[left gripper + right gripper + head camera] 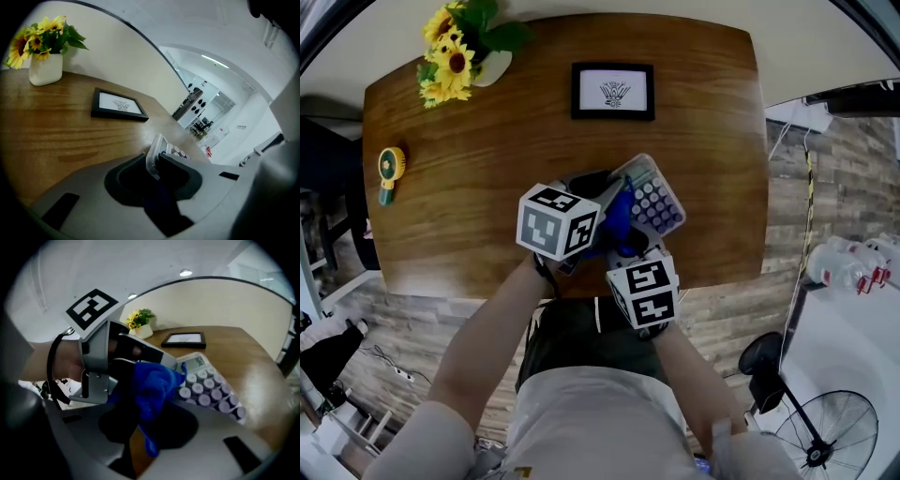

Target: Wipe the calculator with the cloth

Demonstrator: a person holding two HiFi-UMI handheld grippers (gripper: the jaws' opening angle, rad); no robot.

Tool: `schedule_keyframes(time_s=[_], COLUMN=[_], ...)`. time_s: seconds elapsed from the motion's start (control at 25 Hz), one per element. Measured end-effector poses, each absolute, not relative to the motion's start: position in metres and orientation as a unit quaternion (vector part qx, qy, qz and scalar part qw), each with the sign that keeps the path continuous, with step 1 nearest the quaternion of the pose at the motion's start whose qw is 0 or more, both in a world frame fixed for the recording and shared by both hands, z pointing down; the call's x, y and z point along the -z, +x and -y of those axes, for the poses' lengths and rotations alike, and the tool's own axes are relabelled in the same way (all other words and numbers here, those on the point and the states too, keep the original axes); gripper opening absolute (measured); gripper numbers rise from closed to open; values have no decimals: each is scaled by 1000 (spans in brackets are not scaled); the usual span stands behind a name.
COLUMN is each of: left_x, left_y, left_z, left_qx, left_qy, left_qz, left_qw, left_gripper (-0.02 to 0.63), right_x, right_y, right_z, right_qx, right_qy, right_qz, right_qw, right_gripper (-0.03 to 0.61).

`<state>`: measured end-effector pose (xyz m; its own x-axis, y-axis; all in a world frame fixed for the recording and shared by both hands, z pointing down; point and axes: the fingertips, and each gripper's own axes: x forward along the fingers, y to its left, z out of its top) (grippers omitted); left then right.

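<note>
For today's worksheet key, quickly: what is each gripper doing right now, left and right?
Left gripper: closed on the calculator, gripping its edge.
Right gripper: closed on the blue cloth.

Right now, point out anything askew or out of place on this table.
Only the grey calculator with lilac keys: it sits tilted, one edge clamped in the left hand-held gripper, while the right hand-held gripper holds a blue cloth against it. Nothing spilled or damaged.

One table (487, 159) holds one calculator (658, 199), one cloth (619, 223), one frame (612, 91) far, one vase (493, 69) far left, one fan (390, 171) left. Two grippers: left gripper (154, 172), right gripper (151, 420).
</note>
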<state>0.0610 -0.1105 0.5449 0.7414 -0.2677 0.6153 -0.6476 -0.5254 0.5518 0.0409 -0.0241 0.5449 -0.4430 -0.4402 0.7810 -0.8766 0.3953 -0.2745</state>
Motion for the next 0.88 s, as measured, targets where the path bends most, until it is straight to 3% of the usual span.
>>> schedule_keyframes(time_s=[0.6, 0.88], left_x=[-544, -545], left_y=[63, 63], left_z=[107, 108], left_qx=[-239, -239], left_qy=[844, 843], left_qz=[263, 260], left_qw=[401, 406], left_gripper=[89, 87], right_x=[-543, -544], right_y=[136, 207], right_z=[-52, -5], right_qx=[-378, -340], right_qy=[462, 518], right_qz=[718, 692], right_qw=[357, 370], right_gripper=[104, 104])
